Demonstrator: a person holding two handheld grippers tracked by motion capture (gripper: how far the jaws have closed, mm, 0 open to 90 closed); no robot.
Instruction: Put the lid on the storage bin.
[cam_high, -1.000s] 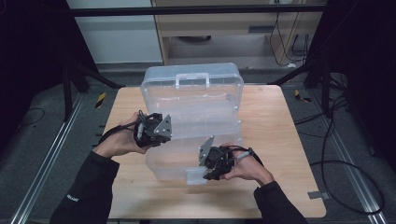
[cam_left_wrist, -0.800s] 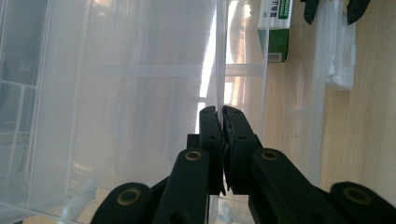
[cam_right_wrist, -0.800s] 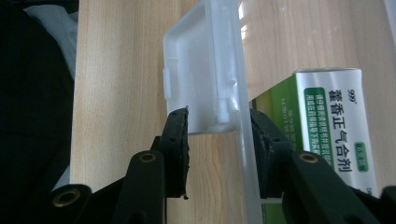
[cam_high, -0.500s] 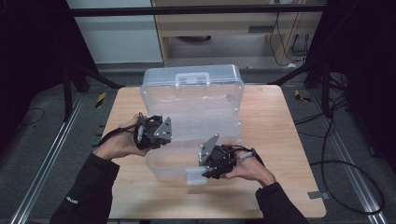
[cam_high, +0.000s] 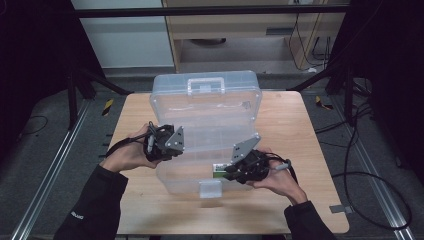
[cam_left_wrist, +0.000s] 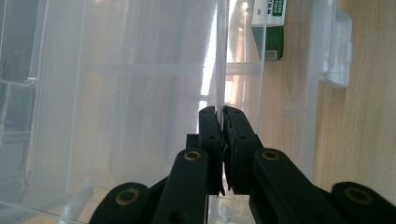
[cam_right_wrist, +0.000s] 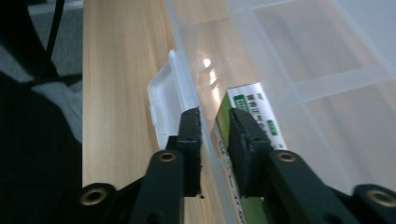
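Observation:
A clear plastic storage box (cam_high: 186, 183) lies open on the wooden table (cam_high: 300, 130), its lid (cam_high: 205, 100) standing up at the back. A small green and white carton (cam_high: 218, 172) rests inside near the front wall. My left gripper (cam_high: 172, 149) is at the box's left side, and in the left gripper view it (cam_left_wrist: 220, 112) is shut on a thin clear wall (cam_left_wrist: 218, 56). My right gripper (cam_high: 229, 172) is at the front right. Its jaws (cam_right_wrist: 215, 116) straddle the front wall (cam_right_wrist: 187, 56) slightly apart, one outside, one inside beside the carton (cam_right_wrist: 254, 109).
The box's front latch (cam_high: 210, 189) sticks out toward the table's near edge, and shows as a white tab (cam_right_wrist: 163, 98) beside my right jaws. A handle (cam_high: 205, 85) sits on top of the lid. Bare table lies right of the box; cables trail on the floor (cam_high: 370, 165).
My left gripper has shifted slightly toward the near side along the box's left wall. The right gripper has stayed at the front wall.

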